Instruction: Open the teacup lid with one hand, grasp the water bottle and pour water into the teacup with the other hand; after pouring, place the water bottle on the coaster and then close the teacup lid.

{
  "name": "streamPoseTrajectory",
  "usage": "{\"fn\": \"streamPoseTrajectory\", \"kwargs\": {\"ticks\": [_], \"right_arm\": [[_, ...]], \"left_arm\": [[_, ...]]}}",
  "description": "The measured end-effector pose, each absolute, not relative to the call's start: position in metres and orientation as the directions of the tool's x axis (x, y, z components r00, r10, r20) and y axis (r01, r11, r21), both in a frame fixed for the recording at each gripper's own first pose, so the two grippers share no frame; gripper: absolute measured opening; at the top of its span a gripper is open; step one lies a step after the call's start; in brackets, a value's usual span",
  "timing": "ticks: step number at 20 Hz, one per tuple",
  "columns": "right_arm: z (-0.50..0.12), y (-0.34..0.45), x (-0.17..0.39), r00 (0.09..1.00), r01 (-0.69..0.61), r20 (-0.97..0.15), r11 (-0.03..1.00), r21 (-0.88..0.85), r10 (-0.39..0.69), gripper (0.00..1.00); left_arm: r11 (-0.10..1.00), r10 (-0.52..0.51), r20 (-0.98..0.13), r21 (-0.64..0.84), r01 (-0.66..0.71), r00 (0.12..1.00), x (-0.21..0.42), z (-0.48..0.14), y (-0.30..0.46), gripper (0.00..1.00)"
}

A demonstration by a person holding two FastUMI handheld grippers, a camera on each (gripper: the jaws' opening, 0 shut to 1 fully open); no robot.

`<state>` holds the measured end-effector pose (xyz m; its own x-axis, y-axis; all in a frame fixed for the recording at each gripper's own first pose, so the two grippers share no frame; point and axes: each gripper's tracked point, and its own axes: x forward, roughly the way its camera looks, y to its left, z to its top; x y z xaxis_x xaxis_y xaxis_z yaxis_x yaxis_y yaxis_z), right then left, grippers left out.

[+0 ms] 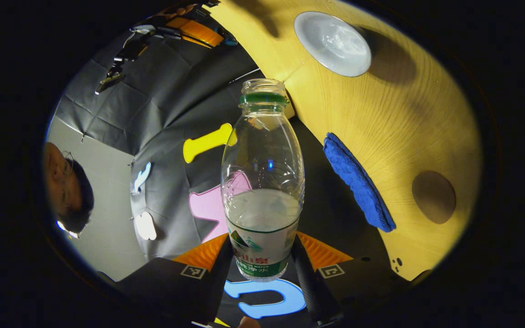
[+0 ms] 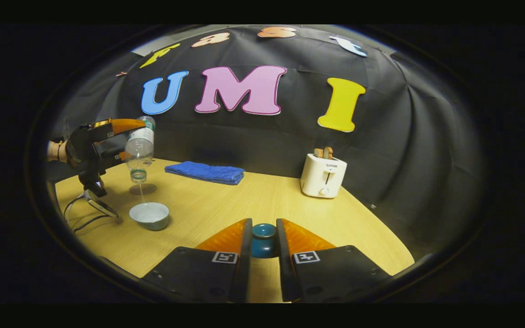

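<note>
L claw (image 2: 121,141) clamped on water bottle (image 2: 139,148), tipped neck-down over open teacup (image 2: 149,215), thin stream falling. Bottle: thin plastic, part-full, light, prob. squashy; hold sits low on body by label. Coaster (image 2: 142,188) just behind teacup; blue towel (image 2: 205,172) right of it. R claw (image 2: 263,246) grips lid (image 2: 263,237) off to right of teacup, above worktop (image 2: 244,200). Toaster (image 2: 323,174) farther right. L gripper view adds water level in bottle; R gripper view gives the stream.

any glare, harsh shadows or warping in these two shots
Left gripper view: glare on the clear plastic water bottle, dark soft shadows across the pale wooden table, whose edge bows. Right gripper view: evenly lit, the table rim curves, the white toaster stays sharp.
</note>
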<state>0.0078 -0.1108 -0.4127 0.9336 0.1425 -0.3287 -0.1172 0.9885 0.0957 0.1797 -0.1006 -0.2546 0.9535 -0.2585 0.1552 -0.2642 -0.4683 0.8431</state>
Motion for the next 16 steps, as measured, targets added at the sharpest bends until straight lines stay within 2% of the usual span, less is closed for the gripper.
{"fn": "streamPoseTrajectory", "kwargs": {"ticks": [2,3,4,6,9,13,16], "right_arm": [[-0.414,-0.110,0.010,0.932,-0.116,-0.334,0.989,0.091,0.140,0.25],[-0.415,-0.109,0.010,0.931,-0.116,-0.338,0.989,0.092,0.140,0.35],[-0.417,-0.108,0.010,0.930,-0.113,-0.341,0.989,0.094,0.138,0.25],[-0.417,-0.105,0.011,0.930,-0.107,-0.343,0.989,0.101,0.136,0.25],[-0.415,-0.097,0.014,0.930,-0.107,-0.340,0.989,0.102,0.136,0.25],[-0.410,-0.086,0.017,0.931,-0.117,-0.336,0.988,0.096,0.143,0.25],[-0.408,-0.080,0.017,0.931,-0.116,-0.337,0.989,0.096,0.142,0.25]], "left_arm": [[-0.400,-0.212,0.135,0.892,-0.212,0.968,0.183,-0.259,-0.091,0.74],[-0.350,-0.188,0.120,0.919,-0.180,0.975,0.182,-0.261,-0.087,0.74],[-0.267,-0.156,0.101,0.954,-0.140,0.983,0.181,-0.265,-0.083,0.74],[-0.076,-0.094,0.047,0.996,-0.055,0.994,0.177,-0.278,-0.078,0.74],[0.203,-0.023,-0.018,0.979,0.023,1.000,0.173,-0.286,-0.073,0.74],[0.606,0.066,-0.134,0.792,0.067,0.989,0.178,-0.308,-0.060,0.74],[0.806,0.079,-0.176,0.591,0.041,0.981,0.182,-0.314,-0.046,0.74]]}}
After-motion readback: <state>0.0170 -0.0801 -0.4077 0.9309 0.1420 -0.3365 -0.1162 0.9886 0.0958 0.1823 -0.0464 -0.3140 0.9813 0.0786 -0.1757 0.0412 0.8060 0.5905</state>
